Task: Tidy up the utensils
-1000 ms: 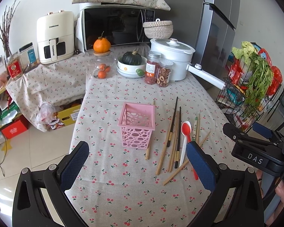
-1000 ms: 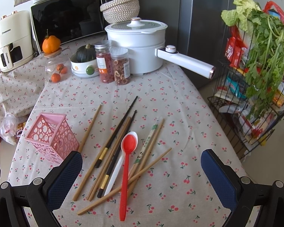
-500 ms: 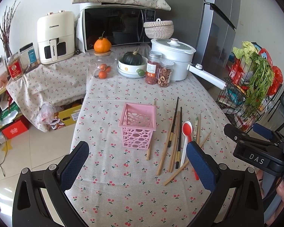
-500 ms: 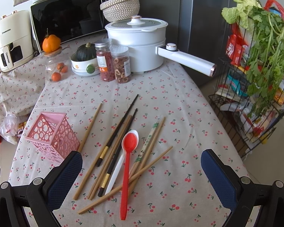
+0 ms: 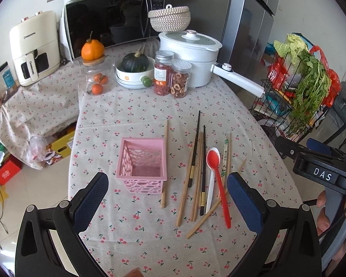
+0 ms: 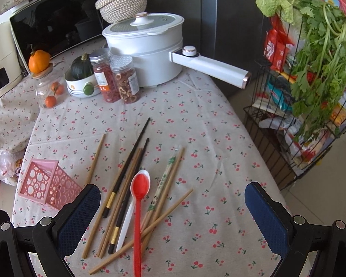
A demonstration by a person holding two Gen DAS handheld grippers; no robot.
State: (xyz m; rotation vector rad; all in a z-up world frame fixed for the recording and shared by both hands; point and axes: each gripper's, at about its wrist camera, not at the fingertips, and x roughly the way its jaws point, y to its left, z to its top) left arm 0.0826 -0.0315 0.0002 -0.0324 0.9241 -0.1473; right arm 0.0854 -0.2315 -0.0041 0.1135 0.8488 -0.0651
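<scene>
A pink perforated basket (image 5: 142,164) stands empty on the cherry-print tablecloth (image 5: 138,230); it also shows at the left of the right wrist view (image 6: 49,185). To its right lie several wooden and black chopsticks (image 5: 197,161), a red spoon (image 5: 216,173) and a white spoon (image 5: 211,189), loosely piled. They also show in the right wrist view: chopsticks (image 6: 126,180), red spoon (image 6: 138,205). My left gripper (image 5: 166,203) is open and empty, above the table in front of the basket. My right gripper (image 6: 173,217) is open and empty, above the near ends of the utensils; it also shows at the right of the left wrist view (image 5: 320,173).
At the back stand a white pot with a long handle (image 5: 196,57), two jars (image 5: 173,78), a bowl with a squash (image 5: 136,69), a glass jar of oranges (image 5: 94,78), a microwave (image 5: 113,23) and an air fryer (image 5: 34,46). A wire rack of greens (image 6: 311,80) stands off the table's right edge.
Both grippers have moved slightly forward over the table, so the basket and utensils look nearer. Nothing on the table has moved.
</scene>
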